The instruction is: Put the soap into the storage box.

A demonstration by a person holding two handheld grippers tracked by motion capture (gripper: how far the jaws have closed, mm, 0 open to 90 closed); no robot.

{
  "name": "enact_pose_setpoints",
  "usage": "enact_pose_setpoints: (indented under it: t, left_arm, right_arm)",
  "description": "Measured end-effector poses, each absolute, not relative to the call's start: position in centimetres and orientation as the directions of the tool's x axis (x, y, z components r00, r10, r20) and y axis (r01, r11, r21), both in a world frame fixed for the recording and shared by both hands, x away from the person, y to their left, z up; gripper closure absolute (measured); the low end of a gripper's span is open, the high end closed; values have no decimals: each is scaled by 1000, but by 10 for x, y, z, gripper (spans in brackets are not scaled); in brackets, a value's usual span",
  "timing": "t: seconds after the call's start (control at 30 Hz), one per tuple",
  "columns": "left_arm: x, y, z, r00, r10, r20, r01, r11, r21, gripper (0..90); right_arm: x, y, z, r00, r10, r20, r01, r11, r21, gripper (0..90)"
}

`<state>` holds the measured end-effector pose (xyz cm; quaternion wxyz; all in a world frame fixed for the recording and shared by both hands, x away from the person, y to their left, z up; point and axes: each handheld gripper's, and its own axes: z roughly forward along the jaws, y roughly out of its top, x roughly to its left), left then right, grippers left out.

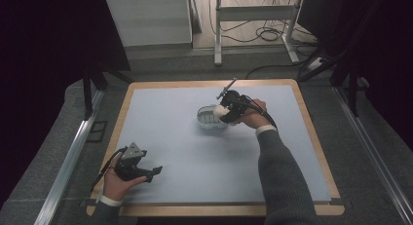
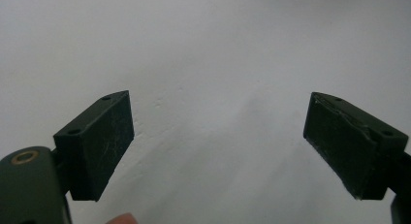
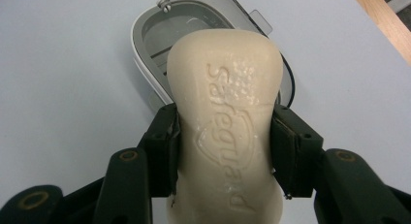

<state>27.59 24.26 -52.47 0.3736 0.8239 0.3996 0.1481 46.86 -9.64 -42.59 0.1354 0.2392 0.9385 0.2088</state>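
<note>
A cream bar of soap (image 3: 225,122) with embossed lettering is clamped between the jaws of my right gripper (image 3: 223,146). In the high view that right gripper (image 1: 225,113) hovers just over the right end of a white soap dish (image 1: 208,119), and the soap (image 1: 222,110) shows as a pale lump at its tip. In the right gripper view the soap dish (image 3: 150,44) lies beneath and beyond the bar, with grey ribs inside. My left gripper (image 1: 155,173) rests low over the mat near the front left, held in a hand. Its jaws stand wide apart around nothing in the left gripper view (image 2: 218,141).
A pale blue mat (image 1: 170,142) covers a wooden board (image 1: 311,132) on a grey carpeted surface. Metal rails (image 1: 63,171) run along both sides. Beyond the board stand a white frame's legs (image 1: 218,35) and loose cables (image 1: 270,32) on the floor.
</note>
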Motion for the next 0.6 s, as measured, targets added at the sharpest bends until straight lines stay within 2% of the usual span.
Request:
enact_pose_setpoints:
  t: [0.6]
  left_arm:
    - [276, 241, -526, 640, 767, -55, 547, -404, 733, 113]
  right_arm:
    - [484, -84, -435, -870, 467, -161, 360, 822, 441, 494]
